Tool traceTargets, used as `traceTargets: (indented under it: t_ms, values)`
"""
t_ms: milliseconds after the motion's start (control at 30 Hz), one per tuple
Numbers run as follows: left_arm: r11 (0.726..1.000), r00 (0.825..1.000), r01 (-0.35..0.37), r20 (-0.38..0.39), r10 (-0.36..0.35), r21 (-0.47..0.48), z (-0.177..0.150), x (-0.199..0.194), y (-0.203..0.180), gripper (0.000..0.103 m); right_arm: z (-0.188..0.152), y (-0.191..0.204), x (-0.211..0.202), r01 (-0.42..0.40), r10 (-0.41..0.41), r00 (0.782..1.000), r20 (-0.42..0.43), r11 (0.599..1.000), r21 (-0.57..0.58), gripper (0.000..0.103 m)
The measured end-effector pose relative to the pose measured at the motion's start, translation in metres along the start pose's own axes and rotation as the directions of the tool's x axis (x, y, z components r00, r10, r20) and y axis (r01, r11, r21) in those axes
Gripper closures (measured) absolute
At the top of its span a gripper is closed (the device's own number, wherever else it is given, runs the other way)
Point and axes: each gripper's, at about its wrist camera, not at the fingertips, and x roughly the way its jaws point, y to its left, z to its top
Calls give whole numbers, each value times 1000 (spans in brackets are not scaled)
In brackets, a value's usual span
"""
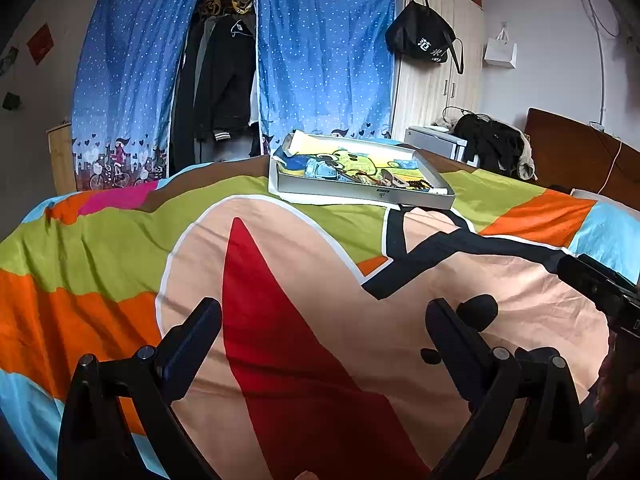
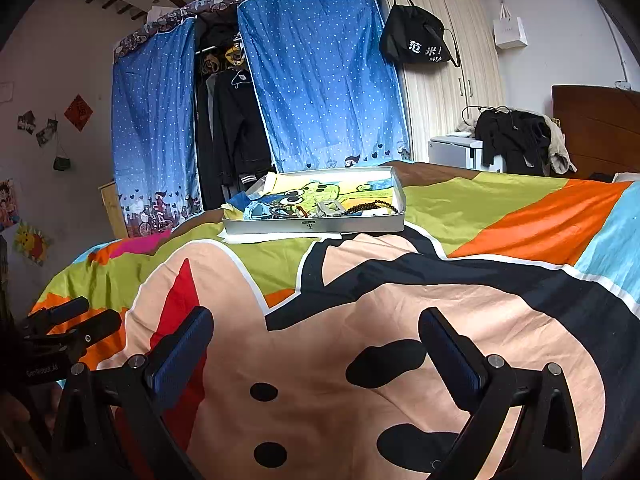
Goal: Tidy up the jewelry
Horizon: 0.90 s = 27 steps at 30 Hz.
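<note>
**A:** Where are the tongs?

**B:** Both sit low over a bed. The left gripper (image 1: 324,320) has its fingers spread wide with nothing between them, above a bright cartoon bedspread (image 1: 120,248). The right gripper (image 2: 316,328) is spread just as wide, also empty.

**A:** Does either camera catch something the other misses?

**B:** Yes. The left wrist view shows the right gripper as a dark shape at its right edge. The right wrist view shows the left gripper (image 2: 76,316) at its left edge; from there I cannot tell how its fingers stand. The right view alone also shows pictures and a red paper ornament (image 2: 78,112) on the left wall.

**A:** And the jewelry?

**B:** It lies in a shallow grey tray (image 1: 400,196) farther up the bed, well apart from both grippers. The tray is lined with a cartoon-printed cloth. Along its near side is a tangle of pieces: a dark beaded strand (image 2: 372,207), clearest in the right view, plus small metallic items too jumbled to name.

**A:** Beyond the tray?

**B:** A blue dotted curtain (image 1: 324,52), parted on hanging dark clothes, and a black bag (image 1: 424,36) hung on a pale wardrobe.
</note>
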Motion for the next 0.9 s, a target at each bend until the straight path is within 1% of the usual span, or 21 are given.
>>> traceTargets:
  t_ms: [833, 900]
  values:
    - [1000, 1000, 9, -19, -9, -8, -5, 1, 3, 3, 1, 0, 0, 0, 0, 1000, -3, 1000, 0, 0]
    - [1000, 1000, -3, -26, 3, -17, -5, 1, 4, 3, 0, 0, 0, 0, 0, 1000, -4, 1000, 0, 0]
